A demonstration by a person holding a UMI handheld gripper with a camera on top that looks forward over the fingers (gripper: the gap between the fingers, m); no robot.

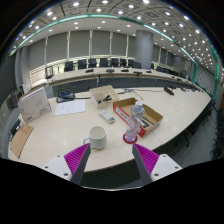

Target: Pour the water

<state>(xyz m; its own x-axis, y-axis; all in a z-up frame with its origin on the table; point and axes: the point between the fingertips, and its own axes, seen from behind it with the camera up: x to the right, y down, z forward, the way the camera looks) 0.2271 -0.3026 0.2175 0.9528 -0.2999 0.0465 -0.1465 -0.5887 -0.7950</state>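
The gripper [111, 163] is sitting at the bottom centre of the frame with its two fingers spread wide, the pink pads [77, 158] facing each other across a bare stretch of table [60, 140]; nothing is being held between them. Just ahead of the fingers, slightly left of centre, a white cup [97, 137] is standing upright on the table. To its right, a little above the right finger, a clear water bottle [135, 122] is standing upright too, near the cup but apart from it, with what looks like a pinkish base or label low down. Behind the bottle, toward centre right, an open cardboard box [139, 112] is lying on the table, and a second box [103, 95] is resting further back near the frame's centre. At the left of the frame a white box-like thing [34, 104] is standing near the table's edge.

Judging from this, the pour is not yet begun and the bottle is waiting to be gripped. The main risks: a tall, light bottle is liable to tip if one finger is touching it before the other, and clear smooth plastic may be slipping in the pads once tilted. Whether a cap is on is not discernible; if it is, no water will be coming out. The cup, being light, could get knocked over by the bottle's neck.
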